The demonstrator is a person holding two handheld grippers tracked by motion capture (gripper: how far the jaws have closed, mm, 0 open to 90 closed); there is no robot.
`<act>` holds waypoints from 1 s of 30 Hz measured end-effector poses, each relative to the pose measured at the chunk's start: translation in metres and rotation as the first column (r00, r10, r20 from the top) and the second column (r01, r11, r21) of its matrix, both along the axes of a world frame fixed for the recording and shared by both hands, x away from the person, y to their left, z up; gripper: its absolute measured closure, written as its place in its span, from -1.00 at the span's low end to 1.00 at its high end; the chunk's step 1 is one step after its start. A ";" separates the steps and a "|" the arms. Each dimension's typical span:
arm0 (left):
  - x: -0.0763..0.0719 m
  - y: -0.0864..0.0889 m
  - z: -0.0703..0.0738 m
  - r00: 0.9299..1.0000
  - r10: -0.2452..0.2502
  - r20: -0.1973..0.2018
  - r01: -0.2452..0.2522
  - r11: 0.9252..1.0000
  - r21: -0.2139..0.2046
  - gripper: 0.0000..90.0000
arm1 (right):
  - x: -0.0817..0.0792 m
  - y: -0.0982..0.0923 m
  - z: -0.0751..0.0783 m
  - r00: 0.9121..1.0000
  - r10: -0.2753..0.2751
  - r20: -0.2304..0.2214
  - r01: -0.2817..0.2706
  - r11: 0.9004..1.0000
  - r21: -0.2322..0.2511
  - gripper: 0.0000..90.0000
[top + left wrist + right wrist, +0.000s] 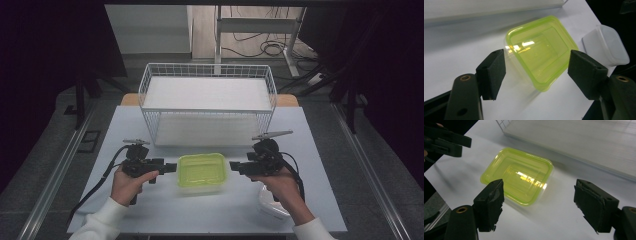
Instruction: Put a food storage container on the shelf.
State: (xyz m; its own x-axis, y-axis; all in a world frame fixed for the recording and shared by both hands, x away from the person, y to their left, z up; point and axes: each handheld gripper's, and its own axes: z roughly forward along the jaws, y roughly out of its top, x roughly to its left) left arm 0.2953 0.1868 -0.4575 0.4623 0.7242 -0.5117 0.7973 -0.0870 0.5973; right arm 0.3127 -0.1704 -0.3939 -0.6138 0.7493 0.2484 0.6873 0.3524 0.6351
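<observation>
While both of my grippers are standing released, the green tub [201,171] is sitting between them near the table's [210,210] front edge, lid side up, untouched. I am holding my left gripper [172,167] at the tub's nine o'clock, jaws spread and just off its rim; in the left gripper view the pads [494,72] are framing the tub's [540,51] corner with bare table showing either side. I am holding my right gripper [234,166] at three o'clock, a little apart from the rim, its jaws wide around nothing in the right gripper view, the tub [517,175] lying ahead of them. At twelve o'clock the wire basket [207,102] is leaving a narrow strip of open table. A white tub [606,43] is resting at about four o'clock, under my right hand [282,185].
</observation>
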 end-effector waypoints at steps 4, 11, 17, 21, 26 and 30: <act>0.005 -0.006 -0.007 1.000 0.006 -0.027 -0.006 1.000 0.000 -0.29 | 0.006 0.011 -0.003 0.999 0.012 -0.039 -0.013 0.999 -0.034 -0.43; 0.014 -0.015 -0.020 0.997 -0.012 -0.072 0.012 1.000 -0.006 -0.21 | 0.027 0.029 -0.029 0.989 -0.012 -0.147 -0.002 0.996 -0.093 -0.31; 0.018 -0.017 -0.025 0.996 -0.006 -0.087 0.006 1.000 -0.007 -0.15 | 0.036 0.032 -0.045 0.980 -0.037 -0.196 0.017 0.994 -0.104 -0.24; 0.022 -0.017 -0.028 0.995 0.003 -0.102 -0.004 1.000 -0.011 -0.11 | 0.040 0.034 -0.053 0.972 -0.041 -0.230 0.020 0.996 -0.090 -0.19; 0.026 -0.016 -0.032 0.993 0.012 -0.117 -0.014 1.000 -0.011 -0.10 | 0.044 0.036 -0.060 0.965 -0.044 -0.259 0.025 0.997 -0.075 -0.13; 0.029 -0.017 -0.035 0.991 0.013 -0.136 -0.015 1.000 -0.010 -0.10 | 0.047 0.037 -0.066 0.958 -0.053 -0.280 0.034 0.997 -0.074 -0.07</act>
State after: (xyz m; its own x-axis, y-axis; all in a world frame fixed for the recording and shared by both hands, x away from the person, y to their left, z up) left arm 0.3240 0.1695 -0.4927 0.3777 0.7238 -0.5775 0.8724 -0.0693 0.4838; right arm 0.3597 -0.1337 -0.4601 -0.4923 0.7948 0.3548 0.8508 0.3533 0.3891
